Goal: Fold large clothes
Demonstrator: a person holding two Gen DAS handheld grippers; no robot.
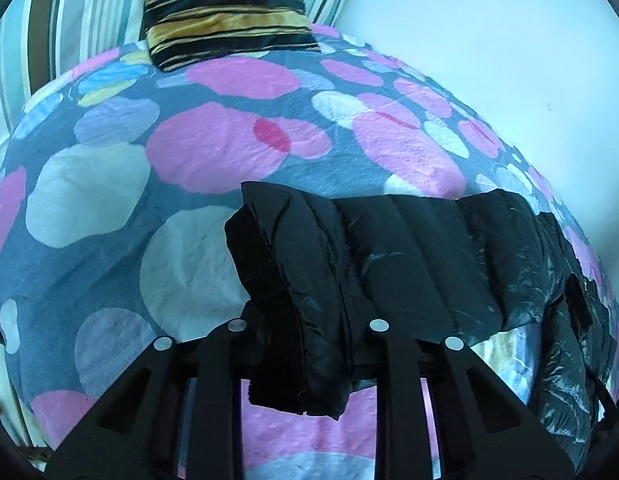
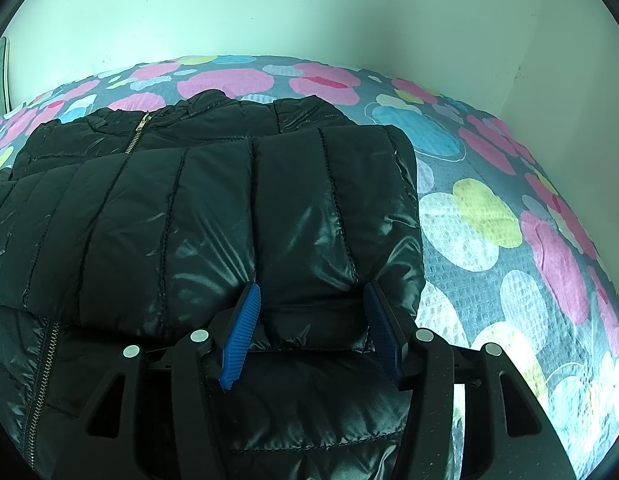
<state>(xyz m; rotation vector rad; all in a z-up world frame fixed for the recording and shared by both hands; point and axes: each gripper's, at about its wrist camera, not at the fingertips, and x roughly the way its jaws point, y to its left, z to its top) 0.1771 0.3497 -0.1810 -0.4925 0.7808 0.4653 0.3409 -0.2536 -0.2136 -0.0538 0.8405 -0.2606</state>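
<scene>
A black quilted puffer jacket (image 2: 149, 220) lies on the bed with its zipper (image 2: 137, 136) showing at the far left, and one sleeve is folded across its front. My right gripper (image 2: 311, 312) stands over the sleeve's near edge; a puffy fold fills the gap between the blue pads (image 2: 245, 328) and touches both of them. In the left wrist view the jacket (image 1: 409, 248) stretches off to the right. Its other sleeve end (image 1: 293, 280) hangs bunched between the fingers of my left gripper (image 1: 305, 320), which is shut on it. The fabric hides that gripper's pads.
The bedsheet (image 1: 109, 200) is grey-blue with large pink, white and blue spots. A striped gold-and-black cushion (image 1: 225, 8) stands at the bed's far end beside striped fabric (image 1: 69, 20). A pale wall (image 2: 269, 12) borders the bed's far and right sides.
</scene>
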